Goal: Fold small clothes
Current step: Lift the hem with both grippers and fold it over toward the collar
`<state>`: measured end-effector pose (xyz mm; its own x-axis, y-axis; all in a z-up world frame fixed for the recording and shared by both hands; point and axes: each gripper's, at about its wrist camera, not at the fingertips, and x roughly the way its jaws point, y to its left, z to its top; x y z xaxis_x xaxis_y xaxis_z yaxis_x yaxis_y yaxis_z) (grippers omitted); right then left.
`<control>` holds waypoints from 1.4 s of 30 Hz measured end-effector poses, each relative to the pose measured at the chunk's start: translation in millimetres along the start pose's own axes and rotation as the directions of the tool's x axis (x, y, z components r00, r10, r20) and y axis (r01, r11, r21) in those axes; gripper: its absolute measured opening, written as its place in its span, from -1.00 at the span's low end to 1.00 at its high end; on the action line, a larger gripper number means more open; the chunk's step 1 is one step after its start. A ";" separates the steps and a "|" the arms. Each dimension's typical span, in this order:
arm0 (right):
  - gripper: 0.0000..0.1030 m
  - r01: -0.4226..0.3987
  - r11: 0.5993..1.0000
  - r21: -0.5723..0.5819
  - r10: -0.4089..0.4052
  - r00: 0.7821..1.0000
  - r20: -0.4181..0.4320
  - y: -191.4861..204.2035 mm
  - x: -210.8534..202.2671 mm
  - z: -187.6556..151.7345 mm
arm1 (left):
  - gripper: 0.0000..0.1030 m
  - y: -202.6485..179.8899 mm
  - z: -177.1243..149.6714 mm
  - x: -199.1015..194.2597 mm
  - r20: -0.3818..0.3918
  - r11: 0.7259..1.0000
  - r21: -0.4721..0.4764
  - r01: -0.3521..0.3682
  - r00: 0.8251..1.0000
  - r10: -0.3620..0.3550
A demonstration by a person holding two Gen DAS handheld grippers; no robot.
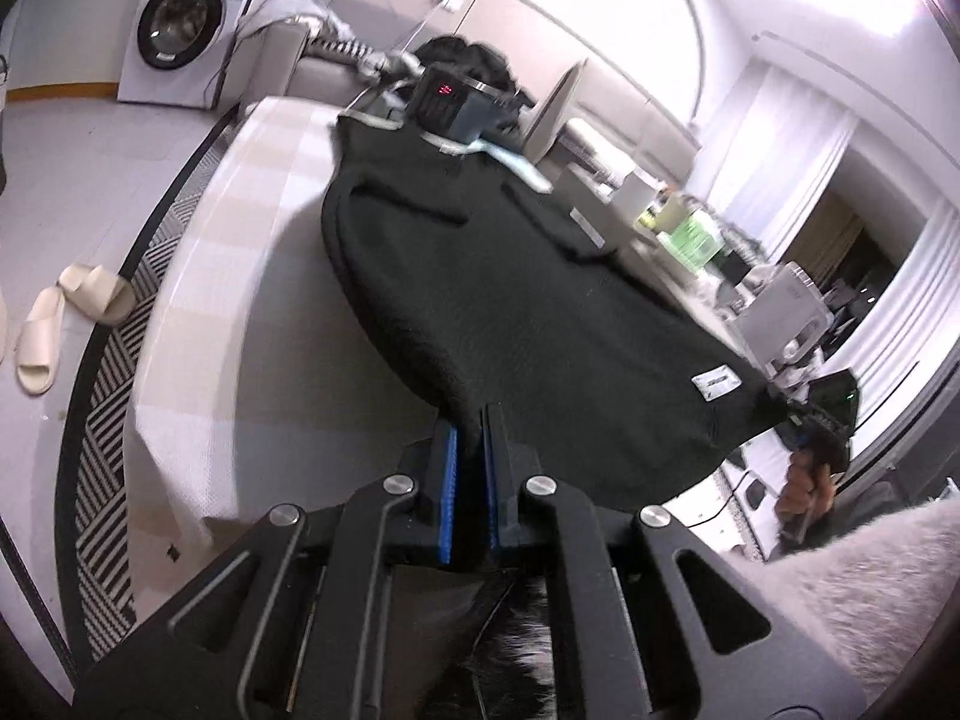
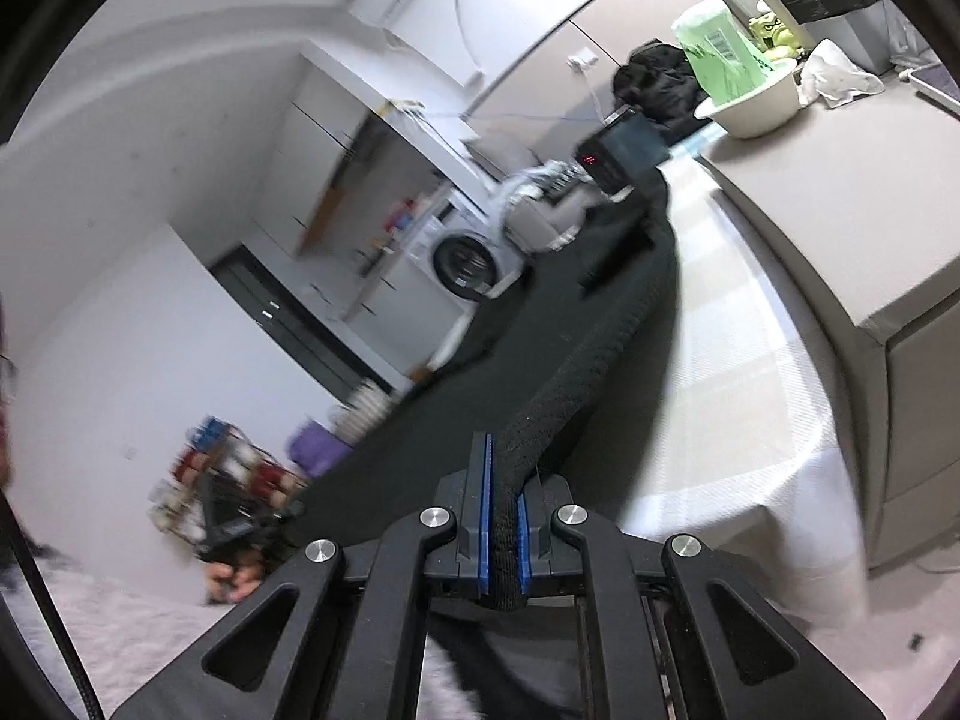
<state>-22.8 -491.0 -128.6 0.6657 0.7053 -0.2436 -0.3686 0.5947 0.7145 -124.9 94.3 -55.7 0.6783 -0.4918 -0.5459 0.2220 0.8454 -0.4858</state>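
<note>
A black knit garment (image 1: 510, 300) is stretched in the air above a table with a pale checked cloth (image 1: 198, 312). My left gripper (image 1: 474, 420) is shut on its near hem. My right gripper (image 2: 501, 456) is shut on a thick rolled edge of the same black garment (image 2: 588, 348); it also shows in the left wrist view (image 1: 822, 420) at the garment's right corner. The left gripper shows in the right wrist view (image 2: 240, 522), held by a hand. A white label (image 1: 714, 385) sits near the right corner.
A black device with red digits (image 1: 447, 96) stands at the table's far end. A bowl with a green pack (image 2: 750, 102) sits on a grey counter (image 2: 852, 210). A washing machine (image 1: 180, 24), slippers (image 1: 66, 318) and a striped rug (image 1: 114, 420) lie left.
</note>
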 end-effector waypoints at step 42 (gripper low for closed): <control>-0.86 0.103 0.995 0.012 -0.102 0.993 -0.055 9.2 23.5 9.4 | -0.63 63.9 -49.4 61.7 -0.345 0.988 -0.143 -0.061 0.939 0.008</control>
<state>-4.5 -472.6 -121.6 0.6632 0.6612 -0.3506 -0.2906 0.6593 0.6935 -103.4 107.8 -154.1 0.3967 -0.5267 -0.7519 0.0776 0.8353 -0.5442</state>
